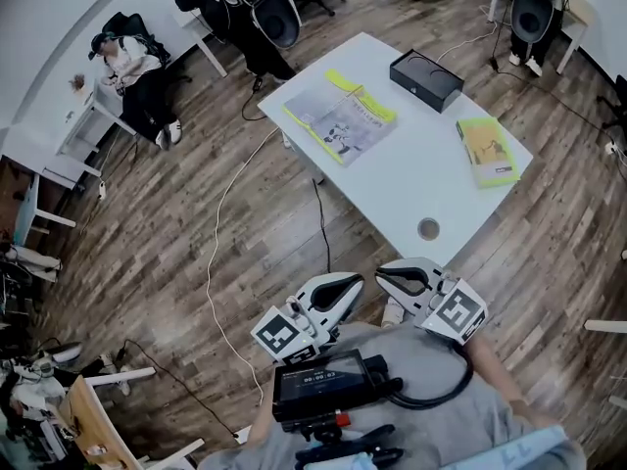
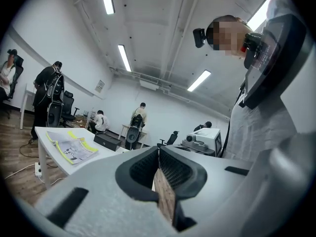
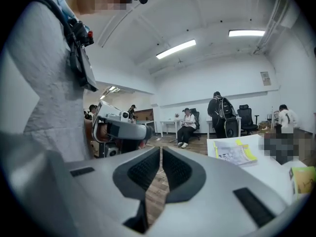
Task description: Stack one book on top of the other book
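While the left hand-held gripper (image 1: pixel 359 281) and right hand-held gripper (image 1: pixel 380 273) are hovering pressed together, empty, off the near corner of the white worktop (image 1: pixel 402 179), the large grey-and-yellow book (image 1: pixel 341 117) and small yellow-green book (image 1: pixel 487 150) are lying at its opposite edges.

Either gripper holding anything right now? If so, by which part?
Nothing held. Left gripper and right gripper: jaws shut, empty. Big book and small book lie on the table.

Left gripper (image 1: pixel 345 287) closed, empty; right gripper (image 1: pixel 397 277) closed, empty.
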The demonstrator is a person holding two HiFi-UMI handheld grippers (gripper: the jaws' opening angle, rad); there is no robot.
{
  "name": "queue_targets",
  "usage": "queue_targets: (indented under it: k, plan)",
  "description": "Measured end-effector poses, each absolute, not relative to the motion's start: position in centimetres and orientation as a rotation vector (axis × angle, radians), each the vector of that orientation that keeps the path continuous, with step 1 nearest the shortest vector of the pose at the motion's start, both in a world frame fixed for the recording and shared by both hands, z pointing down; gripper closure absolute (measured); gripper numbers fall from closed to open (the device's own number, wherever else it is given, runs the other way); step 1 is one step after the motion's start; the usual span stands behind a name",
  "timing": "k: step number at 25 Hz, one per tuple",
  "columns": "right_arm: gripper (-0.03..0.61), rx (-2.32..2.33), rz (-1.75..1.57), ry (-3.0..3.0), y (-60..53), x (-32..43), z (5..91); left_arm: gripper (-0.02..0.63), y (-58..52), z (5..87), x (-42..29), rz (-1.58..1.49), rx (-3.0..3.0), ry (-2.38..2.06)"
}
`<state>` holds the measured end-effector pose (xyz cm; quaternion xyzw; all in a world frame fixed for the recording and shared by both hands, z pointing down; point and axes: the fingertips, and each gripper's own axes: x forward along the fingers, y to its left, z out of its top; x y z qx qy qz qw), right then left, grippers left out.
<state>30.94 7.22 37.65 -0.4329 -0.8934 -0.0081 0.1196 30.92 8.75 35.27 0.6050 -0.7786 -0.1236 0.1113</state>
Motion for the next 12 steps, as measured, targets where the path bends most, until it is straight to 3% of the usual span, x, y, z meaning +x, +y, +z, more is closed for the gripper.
queue_targets:
  k: [12]
  plan:
    - [0.546, -1.224, -0.009, -2.603, 8.0, 23.9, 38.7, 0.594, 9.6, 36.4, 23.9, -0.383, 1.811, -2.244]
